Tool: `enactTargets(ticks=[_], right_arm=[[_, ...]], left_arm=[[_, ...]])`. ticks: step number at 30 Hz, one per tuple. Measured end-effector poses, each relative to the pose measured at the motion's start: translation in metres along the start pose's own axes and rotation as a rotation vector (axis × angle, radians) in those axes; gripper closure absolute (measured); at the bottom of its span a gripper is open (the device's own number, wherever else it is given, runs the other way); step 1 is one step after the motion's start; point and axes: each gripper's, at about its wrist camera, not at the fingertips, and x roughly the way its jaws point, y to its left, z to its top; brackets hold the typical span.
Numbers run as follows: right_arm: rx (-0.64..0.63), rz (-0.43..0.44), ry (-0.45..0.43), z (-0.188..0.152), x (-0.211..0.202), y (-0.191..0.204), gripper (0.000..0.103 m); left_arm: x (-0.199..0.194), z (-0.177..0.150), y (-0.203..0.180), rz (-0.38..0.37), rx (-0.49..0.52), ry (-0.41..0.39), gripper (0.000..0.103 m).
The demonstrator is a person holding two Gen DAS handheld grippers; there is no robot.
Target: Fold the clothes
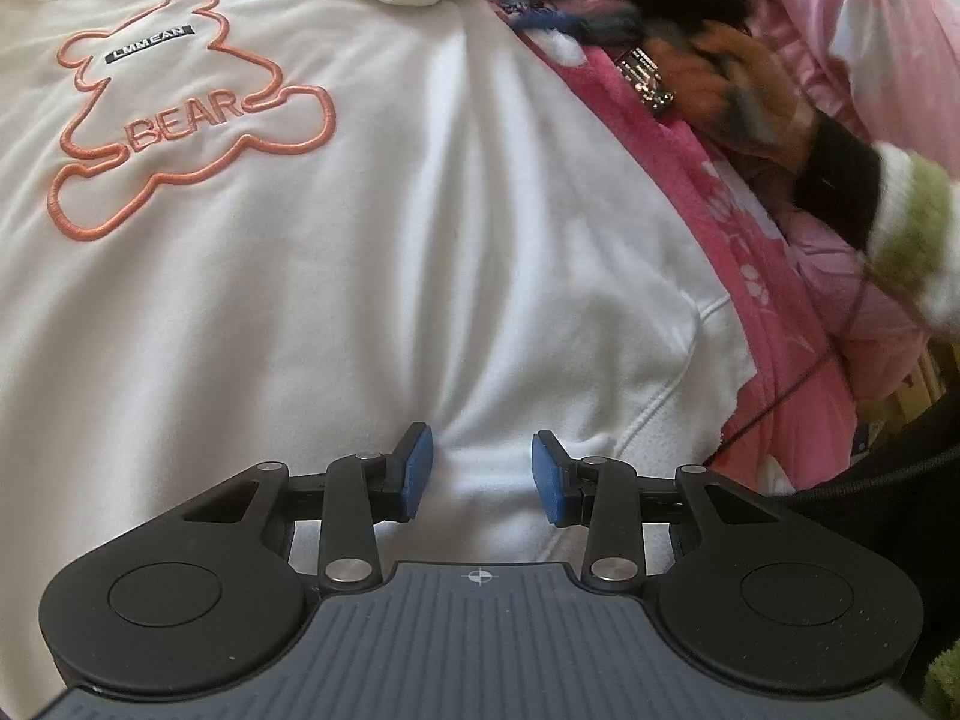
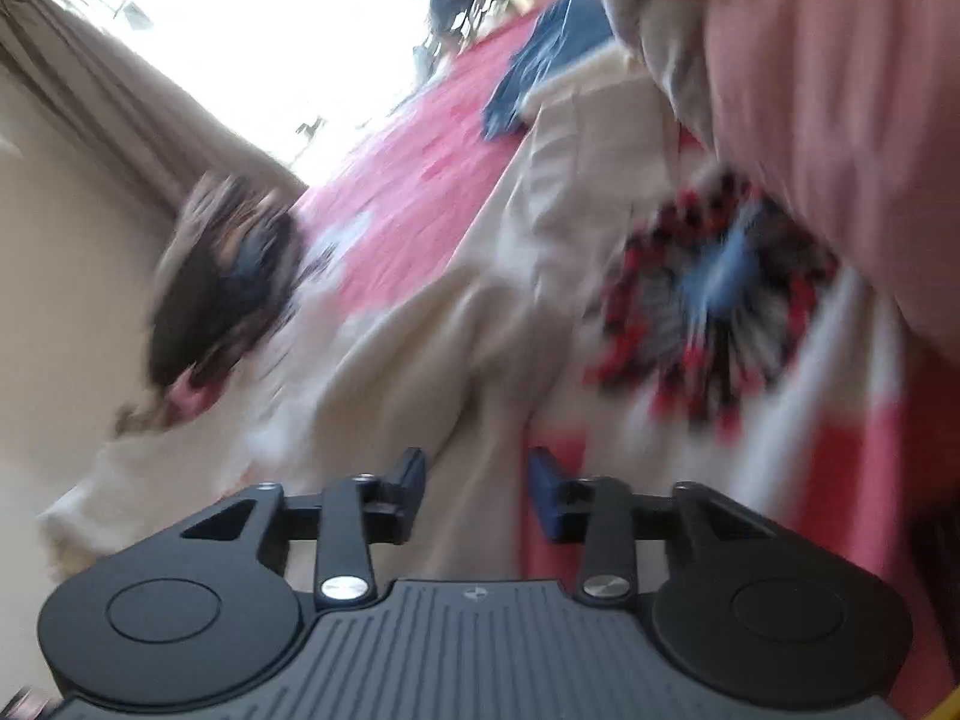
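Left gripper [image 1: 480, 474] jaws apart over the white BEAR hoodie [image 1: 372, 252]; right gripper [image 2: 477, 495] apart too, its view blurred, cream garment [image 2: 480, 300] at twelve o'clock

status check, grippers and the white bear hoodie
Left gripper open over white bear hoodie, fabric bunched between fingers. Right gripper open, view blurred. Multicoloured garment alongside.

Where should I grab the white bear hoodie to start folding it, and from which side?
Probably take the white hoodie at its side seam edge, coming in from the pink blanket side. There the fabric ends in a free, slightly raised fold that jaws can slide under; the chest around the bear outline lies flat and offers nothing to pinch.
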Motion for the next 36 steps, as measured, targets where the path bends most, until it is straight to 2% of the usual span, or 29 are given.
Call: enactTargets(ticks=[4, 5, 6, 8, 11, 13, 15, 17, 20, 22, 23, 24, 27, 33, 35, 36], right_arm=[[-0.006, 0.016, 0.194, -0.055, -0.026, 0.010, 0.061], [-0.008, 0.012, 0.230, -0.071, -0.032, 0.012, 0.063], [-0.008, 0.011, 0.268, -0.088, -0.037, 0.014, 0.071], [0.014, 0.014, 0.330, -0.117, -0.050, 0.016, 0.078], [0.105, 0.042, 0.416, -0.153, -0.075, 0.008, 0.081], [0.155, 0.058, 0.463, -0.172, -0.087, 0.004, 0.084], [0.178, 0.051, 0.530, -0.187, -0.093, 0.003, 0.084], [0.169, 0.040, 0.528, -0.188, -0.100, 0.007, 0.081], [0.145, 0.033, 0.454, -0.179, -0.110, 0.011, 0.075], [0.132, 0.034, 0.417, -0.175, -0.111, 0.010, 0.065], [0.138, 0.042, 0.411, -0.173, -0.109, 0.009, 0.058], [0.146, 0.043, 0.414, -0.171, -0.105, 0.007, 0.057], [0.139, 0.037, 0.425, -0.173, -0.094, 0.008, 0.057], [0.155, 0.014, 0.420, -0.182, -0.104, 0.008, 0.057], [0.156, 0.018, 0.423, -0.185, -0.101, 0.009, 0.057], [0.140, 0.019, 0.429, -0.186, -0.099, 0.011, 0.061]], left_arm=[[-0.002, -0.003, 0.004, -0.016, -0.014, 0.000, 0.066], [-0.004, -0.005, 0.006, -0.023, -0.022, 0.001, 0.066], [-0.006, -0.008, 0.009, -0.032, -0.034, 0.002, 0.066], [-0.012, -0.021, 0.018, -0.055, -0.071, 0.006, 0.066], [-0.032, -0.050, 0.035, -0.063, -0.162, 0.009, 0.066], [-0.056, -0.073, 0.043, -0.030, -0.253, -0.012, 0.066], [-0.082, -0.094, 0.049, 0.041, -0.333, -0.039, 0.066], [-0.111, -0.116, 0.056, 0.139, -0.395, -0.058, 0.066], [-0.141, -0.141, 0.071, 0.280, -0.488, -0.078, 0.066], [-0.146, -0.153, 0.078, 0.320, -0.536, -0.096, 0.064], [-0.145, -0.157, 0.081, 0.327, -0.559, -0.106, 0.063], [-0.141, -0.161, 0.083, 0.328, -0.583, -0.111, 0.063], [-0.124, -0.169, 0.083, 0.309, -0.600, -0.090, 0.063], [-0.112, -0.186, 0.079, 0.279, -0.624, -0.074, 0.063], [-0.114, -0.186, 0.082, 0.272, -0.657, -0.087, 0.065], [-0.114, -0.186, 0.082, 0.275, -0.665, -0.098, 0.069]])
